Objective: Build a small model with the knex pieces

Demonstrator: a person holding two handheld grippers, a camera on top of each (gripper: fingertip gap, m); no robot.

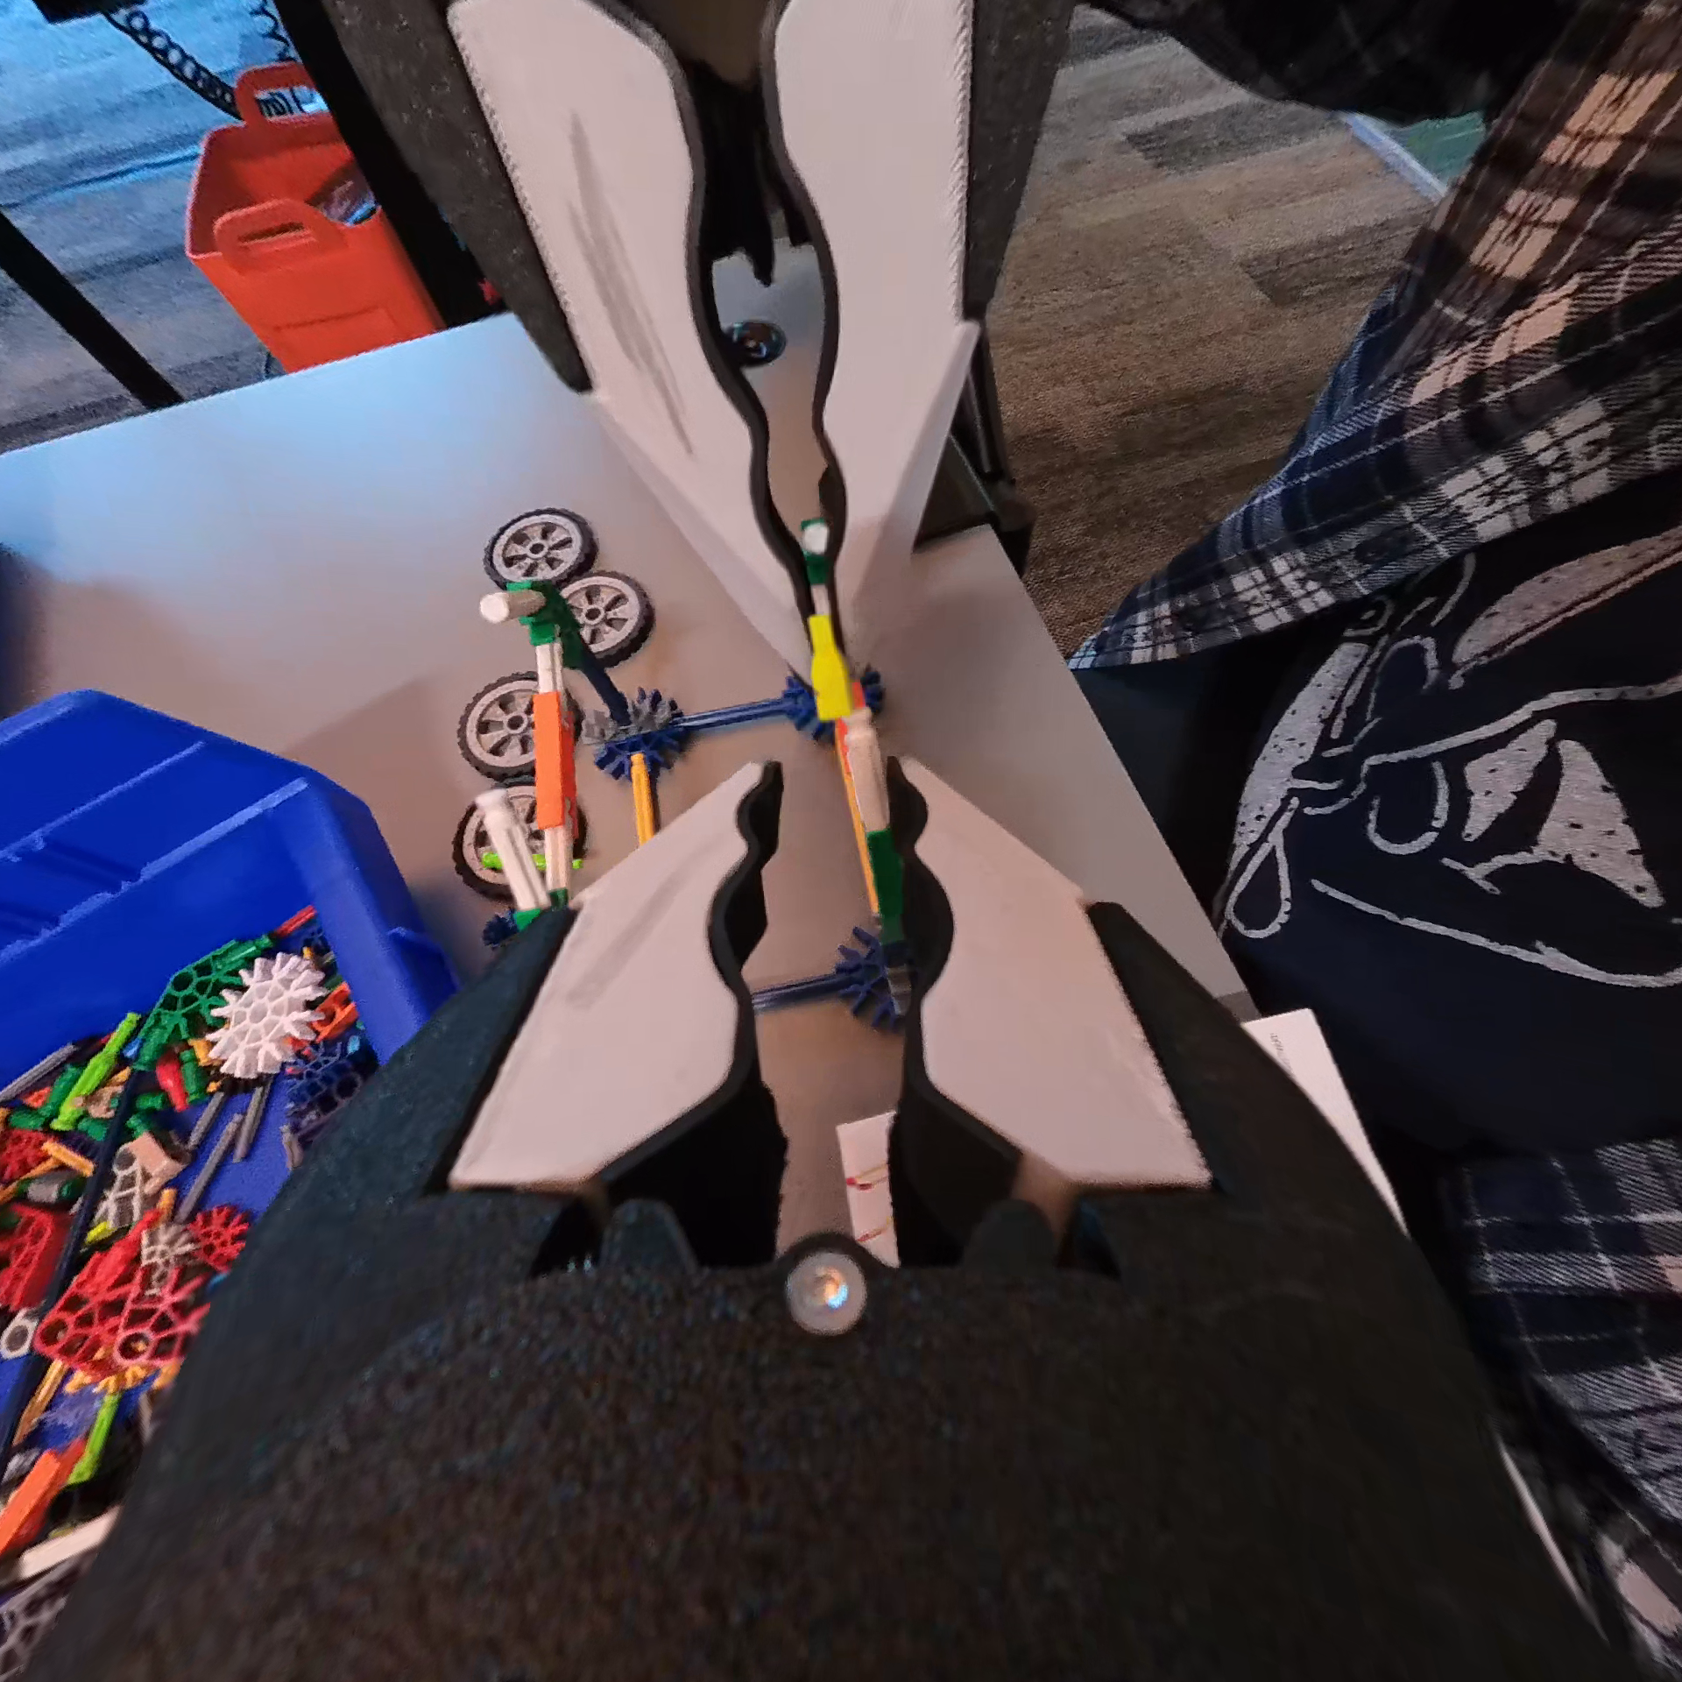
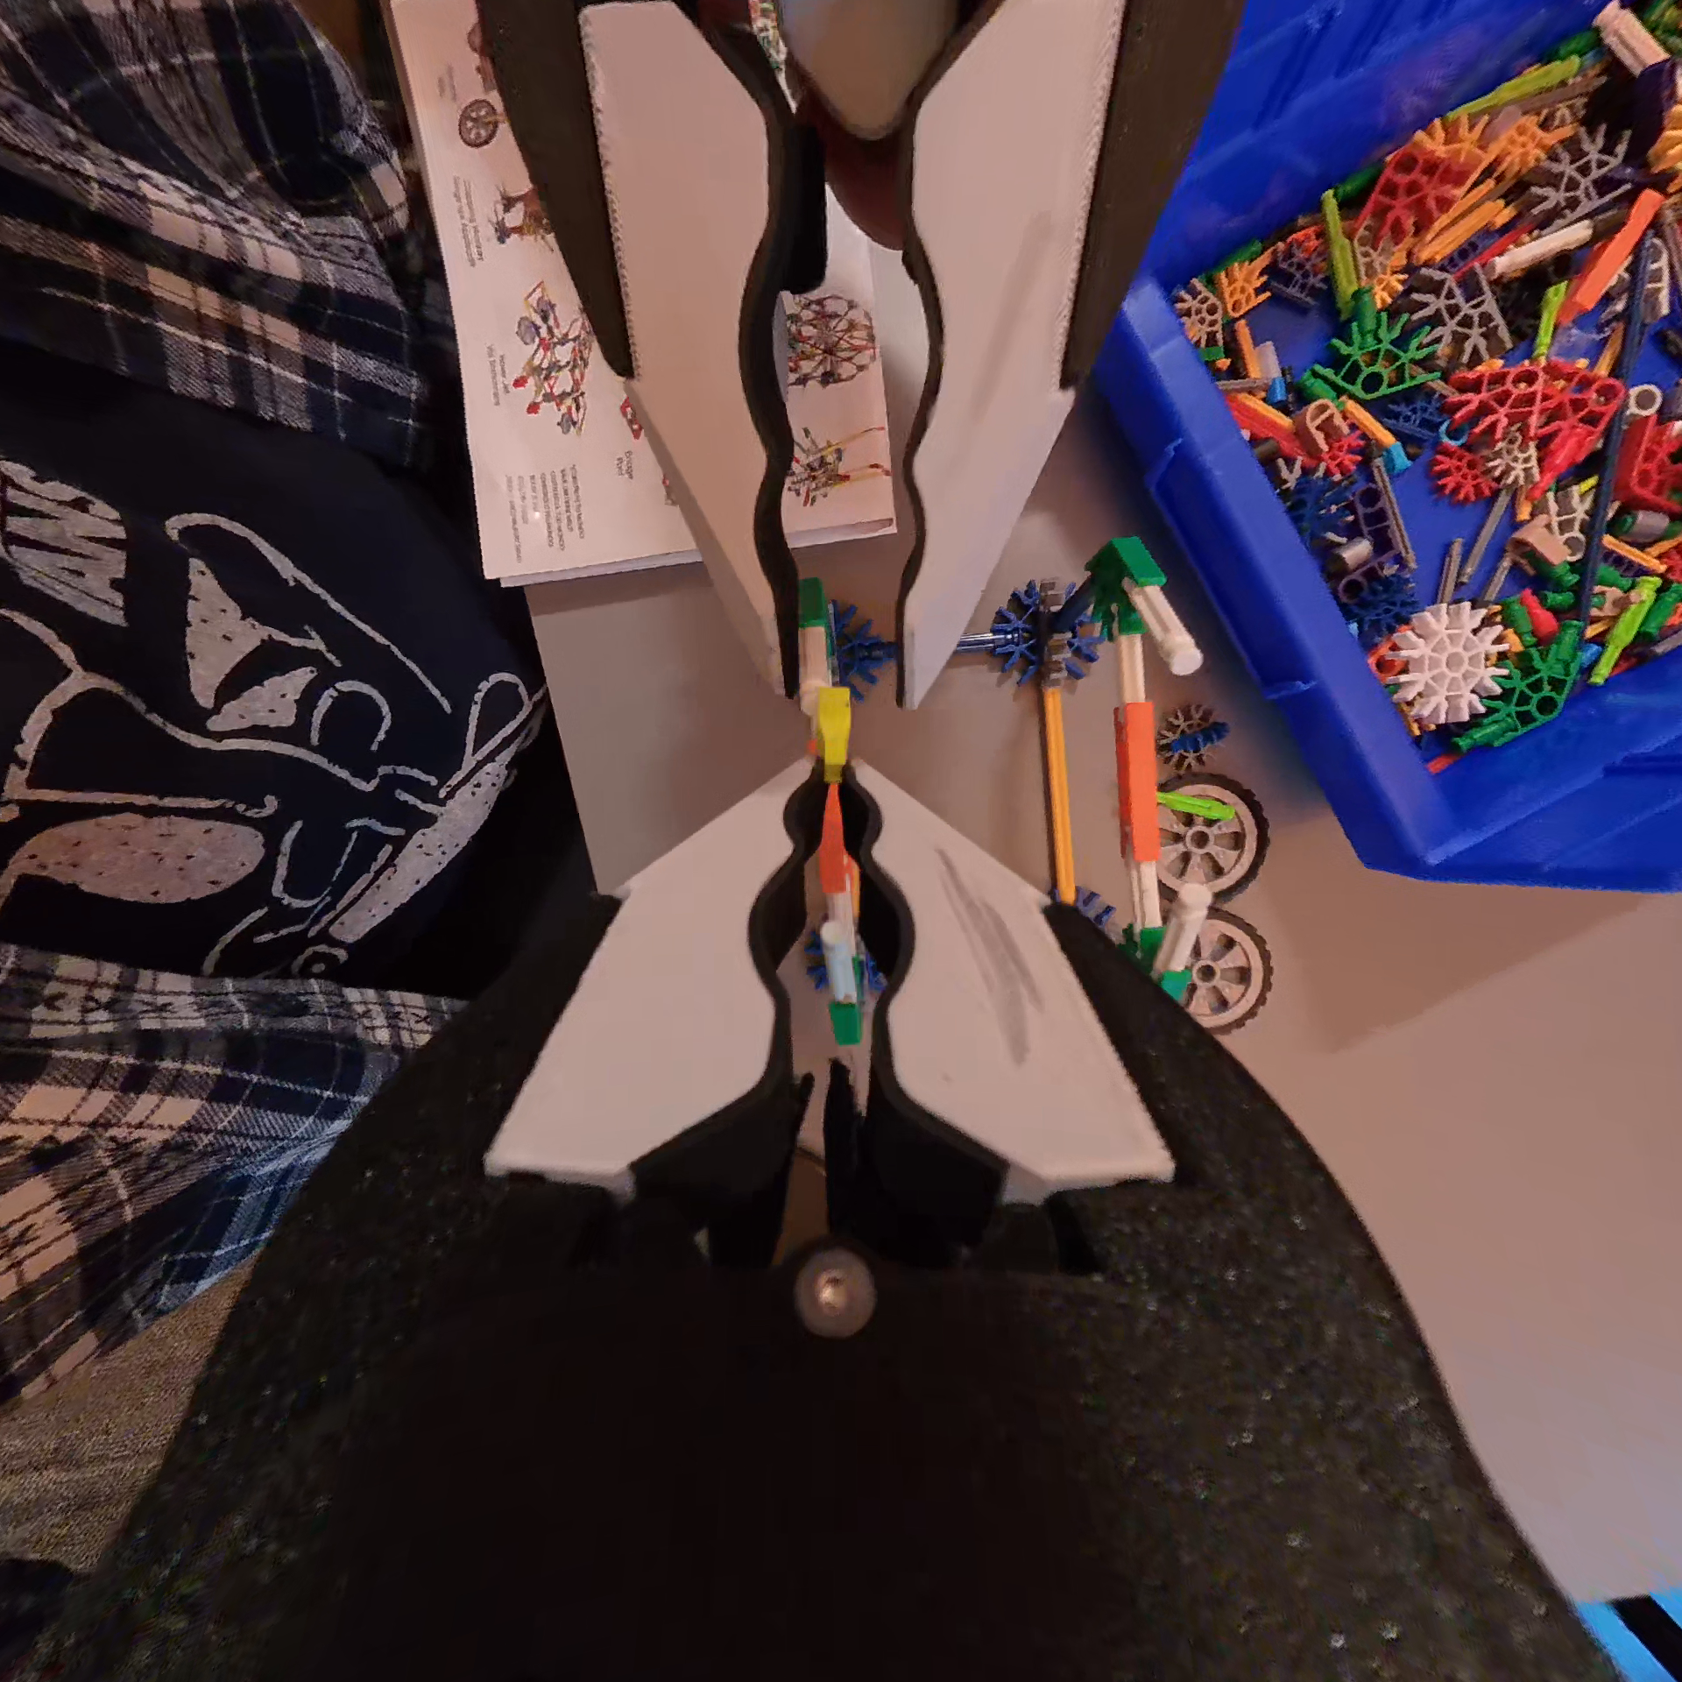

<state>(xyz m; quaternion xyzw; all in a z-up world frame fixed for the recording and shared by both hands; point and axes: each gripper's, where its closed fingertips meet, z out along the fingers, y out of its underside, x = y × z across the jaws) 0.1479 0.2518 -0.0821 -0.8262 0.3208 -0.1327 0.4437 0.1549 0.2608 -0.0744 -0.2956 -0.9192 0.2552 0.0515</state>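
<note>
a: what has the right gripper [image 2: 833, 781] got?

b: its jaws are pinched nearly together on the near strut [image 1: 863, 774] of the toy frame [image 1: 728, 714], right at the yellow clip [image 1: 833, 678]. that strut is a white rod with green ends plus an orange clip.

a: and the left gripper [image 1: 833, 787]?

b: parted, jaws a fair way apart. it straddles the same strut from the other end. the rod sits close against one finger, but nothing is clamped.

a: how much of the frame is put together?

b: two struts joined by blue rods [image 1: 801, 987] and blue star connectors [image 1: 637, 728], with a yellow rod [image 2: 1058, 792] between. it lies flat on the white table [image 1: 273, 510], near the edge by the person's dark printed shirt [image 1: 1456, 819].

a: the wheels [image 1: 505, 724]?

b: four grey ones, beside and partly under the far strut. i cannot tell whether any is fixed on.

a: what else is around?

b: a blue bin [image 2: 1229, 546] full of loose pieces just past the frame, an open instruction booklet [image 2: 546, 410] partly under the left gripper, and an orange tub [image 1: 300, 246] on the floor. the two grippers meet tip to tip, so each crowds the other.
</note>
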